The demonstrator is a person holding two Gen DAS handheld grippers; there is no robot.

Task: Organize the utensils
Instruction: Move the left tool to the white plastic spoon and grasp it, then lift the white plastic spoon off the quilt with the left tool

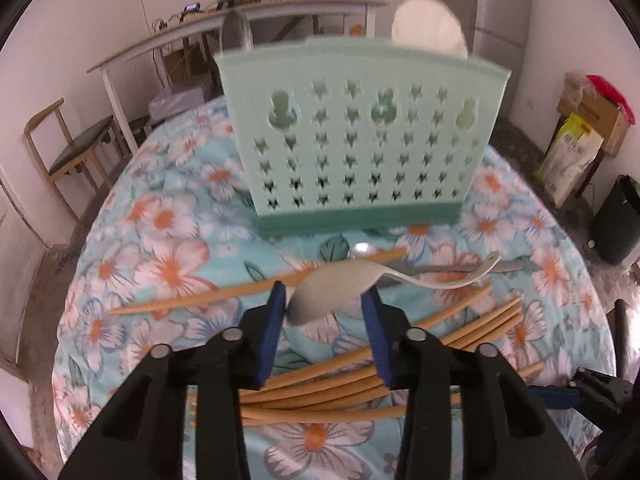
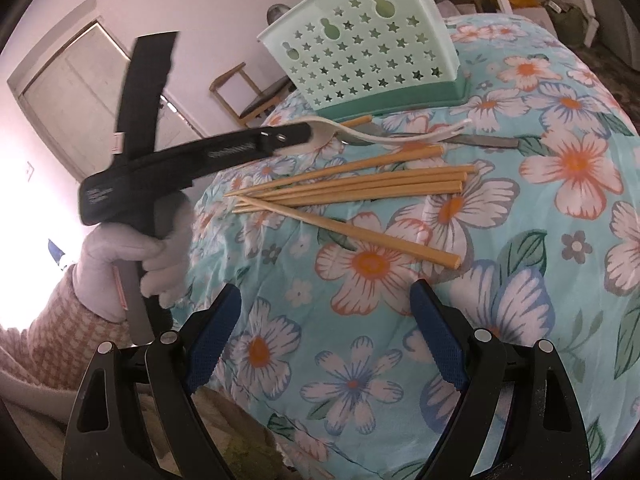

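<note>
My left gripper (image 1: 325, 308) is shut on the bowl of a white plastic spoon (image 1: 340, 284), whose handle sticks out to the right above the table. The right wrist view shows that gripper (image 2: 300, 136) holding the spoon (image 2: 384, 134) clear of the cloth. Behind it stands a mint-green utensil holder (image 1: 360, 140) (image 2: 368, 52) with star-shaped holes; a white ladle (image 1: 428, 24) and a metal spoon (image 1: 236, 32) stick out of it. Several wooden chopsticks (image 1: 320, 384) (image 2: 360, 188) lie loose on the cloth. A metal spoon (image 1: 360, 250) lies near the holder's base. My right gripper (image 2: 324, 320) is open over the cloth, with nothing between its fingers.
The round table (image 2: 520, 320) wears a blue floral cloth. A gloved hand (image 2: 132, 264) grips the left tool beyond the table's left edge. A wooden chair (image 1: 68, 152), a long white bench (image 1: 240, 20), boxes (image 1: 592, 128) and a black bin (image 1: 616, 220) stand around.
</note>
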